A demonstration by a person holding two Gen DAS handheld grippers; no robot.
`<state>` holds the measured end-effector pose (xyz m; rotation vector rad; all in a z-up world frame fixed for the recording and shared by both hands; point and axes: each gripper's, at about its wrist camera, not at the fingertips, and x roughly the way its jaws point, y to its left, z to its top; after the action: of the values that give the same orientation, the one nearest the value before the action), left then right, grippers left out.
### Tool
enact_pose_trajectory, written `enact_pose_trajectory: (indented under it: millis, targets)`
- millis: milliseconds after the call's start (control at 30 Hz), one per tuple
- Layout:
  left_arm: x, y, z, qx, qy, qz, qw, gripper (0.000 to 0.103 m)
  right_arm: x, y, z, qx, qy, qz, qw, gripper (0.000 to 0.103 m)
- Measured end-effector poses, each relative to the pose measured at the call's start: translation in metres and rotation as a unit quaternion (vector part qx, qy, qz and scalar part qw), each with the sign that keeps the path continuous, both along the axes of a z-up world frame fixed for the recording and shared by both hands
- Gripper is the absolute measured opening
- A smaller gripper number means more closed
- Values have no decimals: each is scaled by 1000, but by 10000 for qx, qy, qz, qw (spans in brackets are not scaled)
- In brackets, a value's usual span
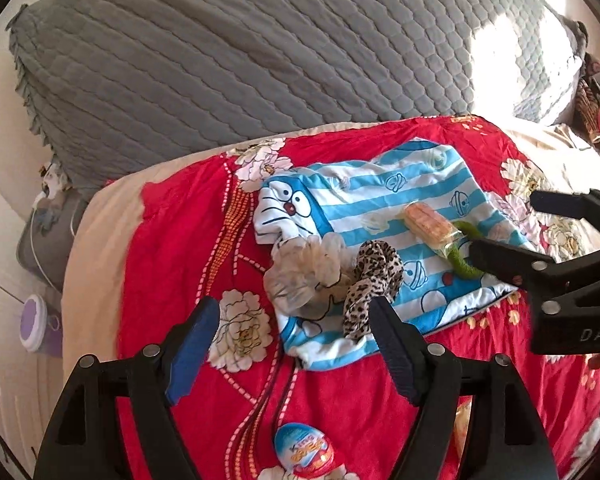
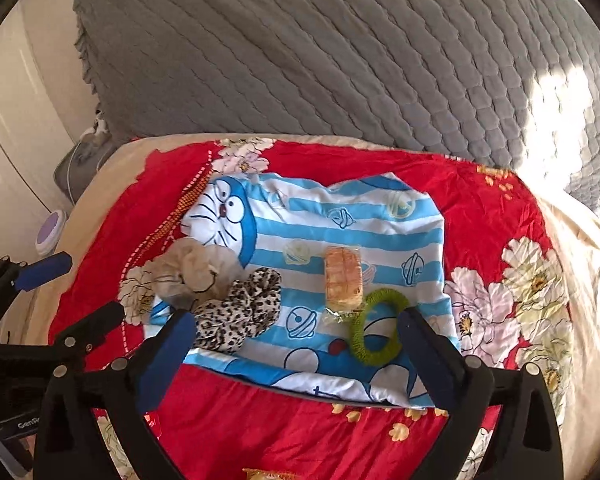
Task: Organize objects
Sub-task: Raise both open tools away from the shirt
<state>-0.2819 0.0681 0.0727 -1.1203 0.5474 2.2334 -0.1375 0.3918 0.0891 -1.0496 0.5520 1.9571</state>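
grey quilted bedspread [image 1: 228, 52], red floral quilt [image 1: 172, 216], sunlight patch at right, pale wall at left

A blue-and-white striped cartoon-cat cloth [image 2: 340, 216] lies on a red quilt with white flowers [image 2: 500, 240]. On the cloth: a leopard-print scrunchie [image 2: 240, 308], a beige scrunchie [image 2: 192, 272], a green ring [image 2: 376, 328]. Behind, a grey quilted cover [image 2: 340, 60].

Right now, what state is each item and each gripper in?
left gripper: open, empty.
right gripper: open, empty.
striped cartoon cloth: spread on the red bedspread.
wrapped snack: sealed, lying on the cloth.
green ring: lying flat.
leopard scrunchie: bunched.
beige scrunchie: crumpled.
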Motion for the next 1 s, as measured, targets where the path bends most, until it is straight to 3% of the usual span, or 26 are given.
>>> enact_pose_trajectory:
  millis: [333,567,1000]
  targets:
    - [9,-29,13,212,-249,202,9993,78,8,-35,27,183,130,194,9996,101]
    - [27,-43,17,193,-249,79,9995,79,24,-57,39,223,301,252,9990,102]
    - [62,-57,20,250,-219,-67,9994,79,41,-98,55,605,207,446,9970,102]
